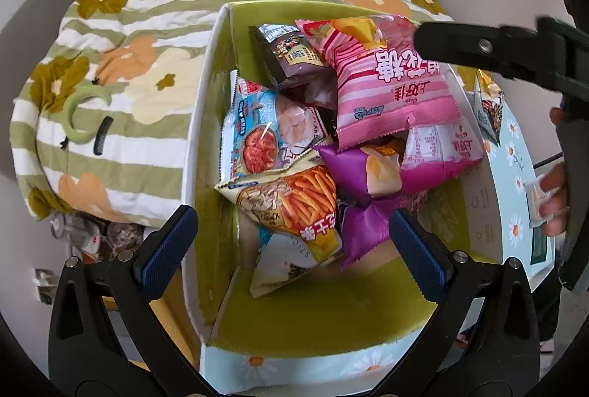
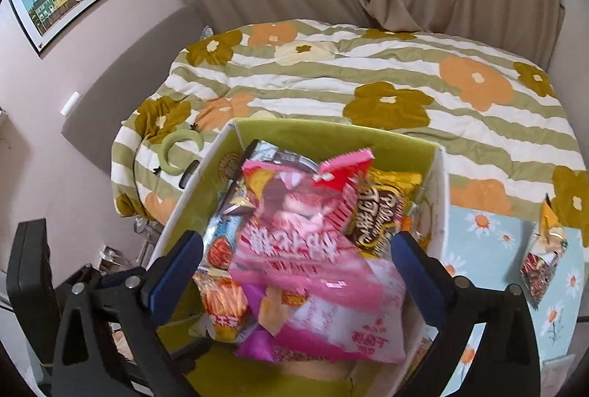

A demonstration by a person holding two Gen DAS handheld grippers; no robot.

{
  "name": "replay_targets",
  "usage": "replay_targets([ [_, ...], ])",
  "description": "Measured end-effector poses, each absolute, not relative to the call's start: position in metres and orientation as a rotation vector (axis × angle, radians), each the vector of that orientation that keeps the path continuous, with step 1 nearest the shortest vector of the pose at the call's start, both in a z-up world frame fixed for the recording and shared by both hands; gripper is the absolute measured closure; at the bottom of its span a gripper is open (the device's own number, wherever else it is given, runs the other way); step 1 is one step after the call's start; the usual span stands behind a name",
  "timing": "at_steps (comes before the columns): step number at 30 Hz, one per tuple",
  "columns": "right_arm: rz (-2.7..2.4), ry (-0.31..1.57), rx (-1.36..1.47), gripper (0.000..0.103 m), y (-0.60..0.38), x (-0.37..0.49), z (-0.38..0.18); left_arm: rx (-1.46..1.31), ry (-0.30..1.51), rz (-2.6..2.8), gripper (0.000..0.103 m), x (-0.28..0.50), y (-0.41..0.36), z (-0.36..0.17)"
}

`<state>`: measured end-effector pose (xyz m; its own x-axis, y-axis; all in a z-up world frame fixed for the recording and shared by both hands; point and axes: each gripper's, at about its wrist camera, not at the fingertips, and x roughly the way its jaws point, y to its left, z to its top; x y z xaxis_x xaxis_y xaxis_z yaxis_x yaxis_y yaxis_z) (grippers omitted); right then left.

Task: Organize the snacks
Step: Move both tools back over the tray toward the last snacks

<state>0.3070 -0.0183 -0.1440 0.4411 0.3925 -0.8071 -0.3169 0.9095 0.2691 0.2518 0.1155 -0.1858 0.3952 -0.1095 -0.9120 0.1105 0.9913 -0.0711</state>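
A green-lined box with a daisy-print outside holds several snack bags. On top lies a pink striped bag, with an orange stick-snack bag, a blue shrimp-chip bag and purple bags below. My left gripper is open and empty just above the box's near end. My right gripper is open above the box, with the pink bag lying blurred between its fingers, not pinched. It also shows in the left wrist view at the upper right.
The box sits by a bed with a flowered striped quilt. A green crescent clip and a black comb lie on the quilt. The box's daisy lid at the right bears one small snack bag. A curtain hangs behind.
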Motion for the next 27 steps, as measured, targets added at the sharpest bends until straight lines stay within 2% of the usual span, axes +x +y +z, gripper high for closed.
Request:
replay_targets([
  [13,0.419,0.896,0.086,0.001,-0.076,0.249,-0.084,-0.022,1.046,-0.102,0.0,0.22,0.079,-0.132],
  [19,0.318,0.833,0.078,0.001,-0.135,0.209,-0.065,-0.019,0.999,-0.157,0.0,0.215,0.03,-0.108],
  [27,0.111,0.827,0.094,0.001,-0.239,0.162,-0.078,0.038,0.968,-0.28,0.0,0.219,-0.068,-0.094],
])
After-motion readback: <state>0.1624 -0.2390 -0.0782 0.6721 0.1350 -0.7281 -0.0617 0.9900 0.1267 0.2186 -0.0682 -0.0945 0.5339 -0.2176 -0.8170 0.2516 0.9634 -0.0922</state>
